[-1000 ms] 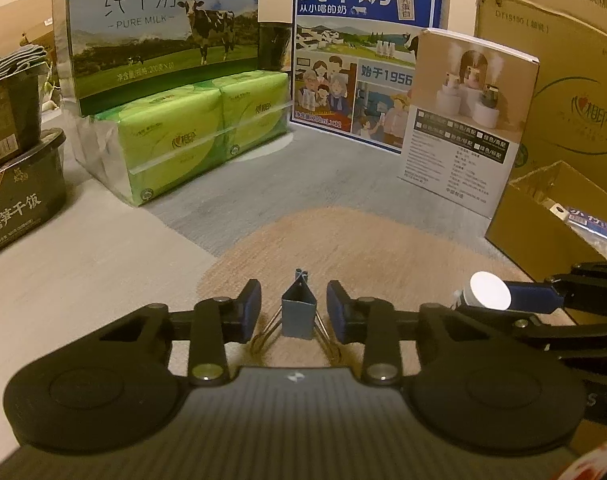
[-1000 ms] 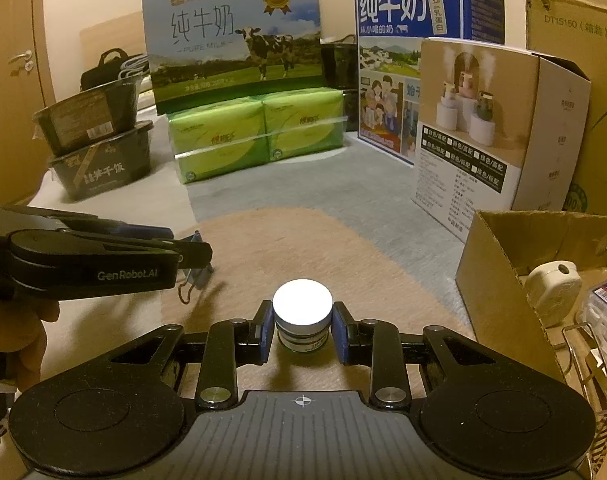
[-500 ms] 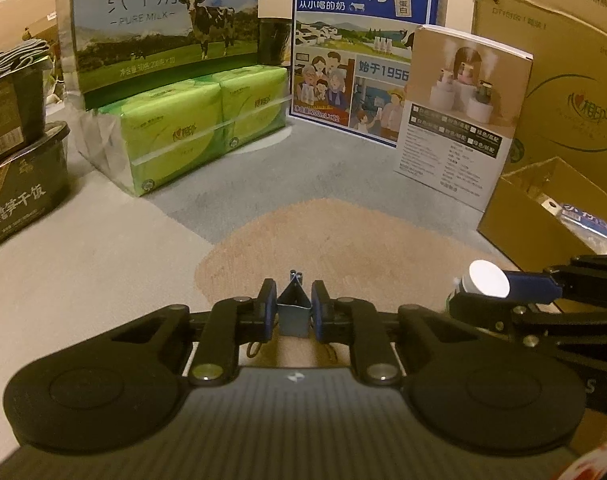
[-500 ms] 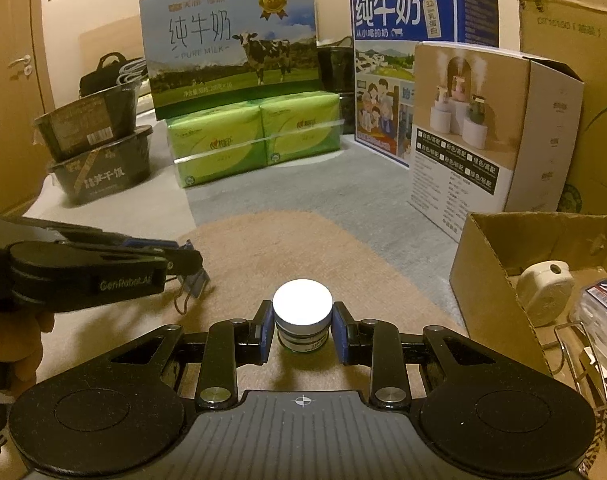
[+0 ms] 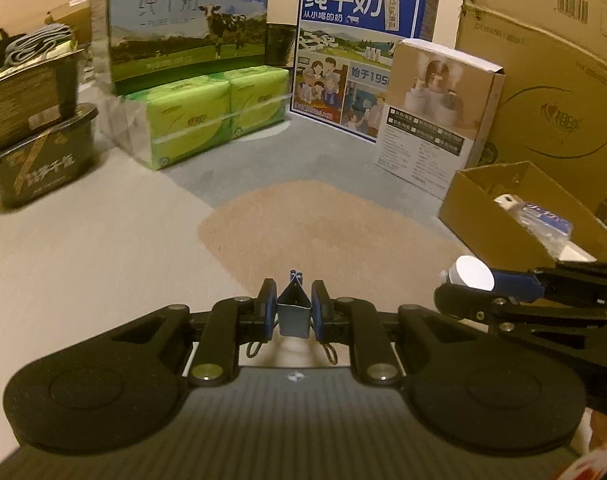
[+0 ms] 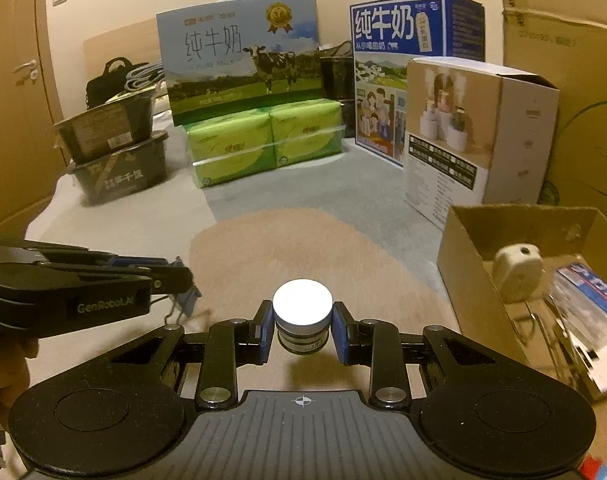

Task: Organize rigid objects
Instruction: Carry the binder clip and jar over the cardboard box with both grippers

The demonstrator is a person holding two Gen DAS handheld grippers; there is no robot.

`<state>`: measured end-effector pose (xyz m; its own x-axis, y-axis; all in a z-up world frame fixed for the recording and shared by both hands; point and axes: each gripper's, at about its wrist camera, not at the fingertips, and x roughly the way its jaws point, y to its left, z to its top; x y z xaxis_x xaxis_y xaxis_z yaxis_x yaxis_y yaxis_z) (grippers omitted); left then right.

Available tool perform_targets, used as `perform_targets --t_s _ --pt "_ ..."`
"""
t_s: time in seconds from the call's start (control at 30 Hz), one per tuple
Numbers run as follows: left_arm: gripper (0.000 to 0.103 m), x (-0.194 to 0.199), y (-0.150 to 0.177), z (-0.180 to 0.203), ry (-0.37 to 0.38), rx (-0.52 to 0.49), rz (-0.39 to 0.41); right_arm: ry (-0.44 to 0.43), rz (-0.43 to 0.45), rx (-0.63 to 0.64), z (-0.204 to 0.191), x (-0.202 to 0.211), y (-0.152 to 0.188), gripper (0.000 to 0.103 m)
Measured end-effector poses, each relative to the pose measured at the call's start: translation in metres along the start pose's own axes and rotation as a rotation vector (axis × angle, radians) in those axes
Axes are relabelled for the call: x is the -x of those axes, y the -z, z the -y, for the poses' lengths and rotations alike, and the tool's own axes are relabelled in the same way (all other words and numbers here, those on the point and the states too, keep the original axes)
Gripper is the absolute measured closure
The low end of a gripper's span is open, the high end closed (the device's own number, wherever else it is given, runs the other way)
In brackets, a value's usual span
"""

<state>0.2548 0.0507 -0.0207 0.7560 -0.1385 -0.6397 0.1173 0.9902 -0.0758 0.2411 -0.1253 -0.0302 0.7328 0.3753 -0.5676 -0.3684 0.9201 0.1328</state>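
Observation:
A small blue-grey binder clip (image 5: 293, 312) hangs above the brown mat (image 5: 327, 236), and my left gripper (image 5: 293, 312) is shut on it, wire handles dangling below. In the right wrist view that clip (image 6: 185, 300) shows at the tip of the left gripper (image 6: 175, 278). My right gripper (image 6: 302, 330) is shut on a little glass jar with a white lid (image 6: 302, 314), also lifted off the mat. The left wrist view shows the jar (image 5: 471, 274) to the right, close to an open cardboard box (image 5: 483, 216).
The open cardboard box (image 6: 463, 264) at the right holds a white round device (image 6: 517, 268), a wire piece and a blue-labelled pack. Milk cartons (image 6: 239, 64), green tissue packs (image 6: 263, 144), a humidifier box (image 6: 463, 140) and stacked dark bowls (image 6: 115, 152) ring the mat.
The left gripper's fingers closed onto the binder clip and lifted it off the mat. Both grippers rose and shifted, the jar staying gripped in the right one.

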Motion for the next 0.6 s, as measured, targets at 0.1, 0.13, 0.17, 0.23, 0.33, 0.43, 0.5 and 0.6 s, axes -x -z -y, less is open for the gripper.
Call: perform_targets --t_s 0.1,0.13,0.17,0.23,0.33,0.43,0.5,0.6 --pt "0.087 0.018 0.007 0.007 -0.002 0.013 -0.003 0.007 -0.005 -0.011 0.0 0.018 0.008 0.072" --pt "0.087 0.025 0.01 0.01 -0.001 0.016 -0.004 0.008 -0.009 -0.017 0.0 0.024 0.011 0.072" --pt "0.087 0.032 0.013 0.013 0.0 0.019 -0.005 0.008 -0.013 -0.019 -0.001 0.032 0.014 0.072" --pt "0.087 0.046 0.019 0.019 -0.001 0.028 -0.006 0.013 -0.018 -0.021 -0.002 0.046 0.02 0.072" --pt "0.087 0.065 0.03 0.029 0.004 0.044 -0.014 0.017 -0.023 -0.036 -0.002 0.067 0.027 0.072" --pt "0.087 0.084 0.041 0.039 0.009 0.06 -0.018 0.018 -0.022 -0.033 -0.004 0.089 0.035 0.072" --pt "0.087 0.095 0.049 0.045 0.009 0.069 -0.022 0.017 -0.022 -0.03 -0.006 0.104 0.042 0.072" --pt "0.087 0.112 0.062 0.054 0.01 0.076 -0.031 0.016 -0.026 -0.035 -0.006 0.122 0.051 0.072"
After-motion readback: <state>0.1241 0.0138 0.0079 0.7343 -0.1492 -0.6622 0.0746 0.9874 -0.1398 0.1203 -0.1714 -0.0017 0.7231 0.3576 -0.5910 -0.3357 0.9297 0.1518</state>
